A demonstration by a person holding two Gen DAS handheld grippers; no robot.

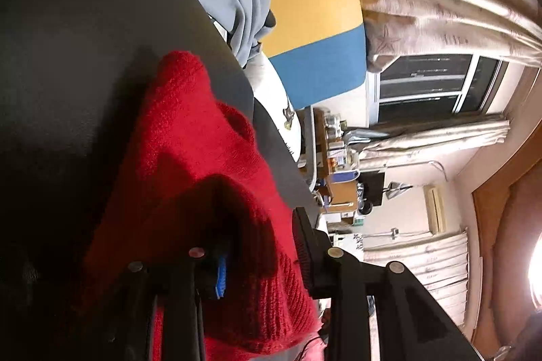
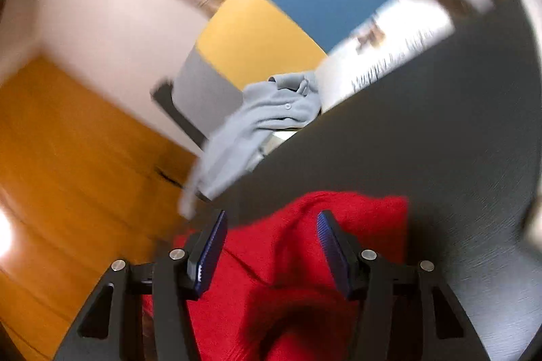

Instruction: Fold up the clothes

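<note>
A red knitted sweater [image 2: 305, 259] lies bunched on a dark tabletop [image 2: 440, 123], its folds humped up between and below the fingers of both tools. The right gripper [image 2: 271, 245] stands over it with jaws spread wide, blue ribbed pads [image 2: 210, 249] clear of the wool on either side; nothing is pinched there, though red knit fills the gap beneath. In the left wrist view the left gripper [image 1: 261, 259] sits low against the same sweater [image 1: 189, 157], a dark fold of knit rising between its fingers. One blue pad is half buried in shadow, so whether these jaws pinch the cloth or merely straddle it cannot be told.

Beyond the right jaws, a pale grey-blue button-up shirt [image 2: 264, 120] hangs crumpled over the table's far edge, waiting its turn. Behind it stands a panel [image 2: 271, 32] banded grey, yellow and blue, and off to the left of the jaws an orange wooden floor [image 2: 67, 157].

The risk from here is a poor catch: the sweater is heaped in several layers, and jaws closing on the hump could take two thicknesses at once and drag the whole pile instead of one edge. The right-hand view is smeared by motion, which suggests haste that could worsen the aim.
</note>
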